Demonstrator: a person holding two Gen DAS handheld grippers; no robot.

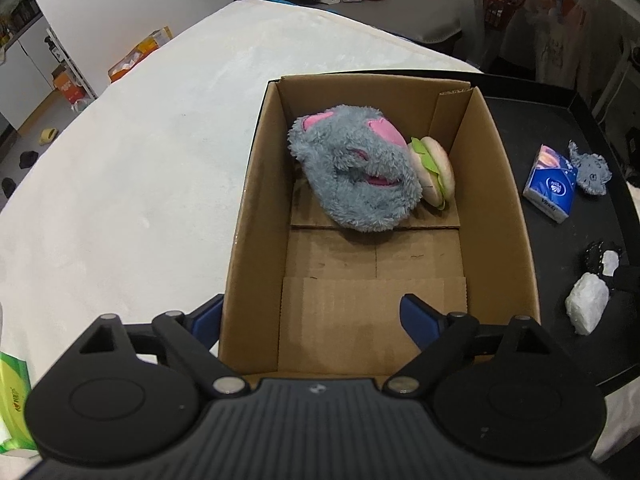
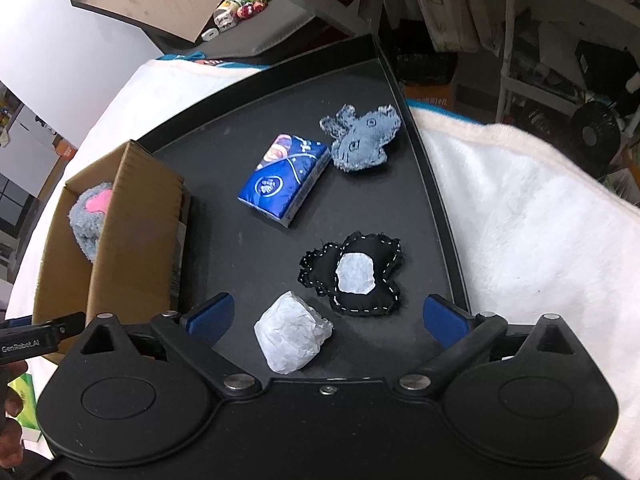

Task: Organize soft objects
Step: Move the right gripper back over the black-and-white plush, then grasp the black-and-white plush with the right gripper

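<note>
An open cardboard box [image 1: 496, 200] holds a grey and pink plush toy [image 1: 352, 172] and a plush burger [image 1: 434, 172] at its far end. My left gripper [image 1: 312, 316] is open and empty over the box's near end. My right gripper [image 2: 328, 318] is open and empty above a black tray [image 2: 224, 152]. On the tray lie a white wrapped bundle [image 2: 292, 338], a black stitched cushion with a white patch [image 2: 354, 274], a blue tissue pack [image 2: 284, 178] and a grey denim toy [image 2: 362, 138]. The box [image 2: 136, 232] stands at the tray's left.
A white fluffy cloth [image 1: 132, 168] covers the surface around the box and tray. A green tissue pack [image 1: 12, 404] lies at the near left. The tray's raised rim [image 2: 436, 184] runs along the right. Shelves and clutter stand beyond.
</note>
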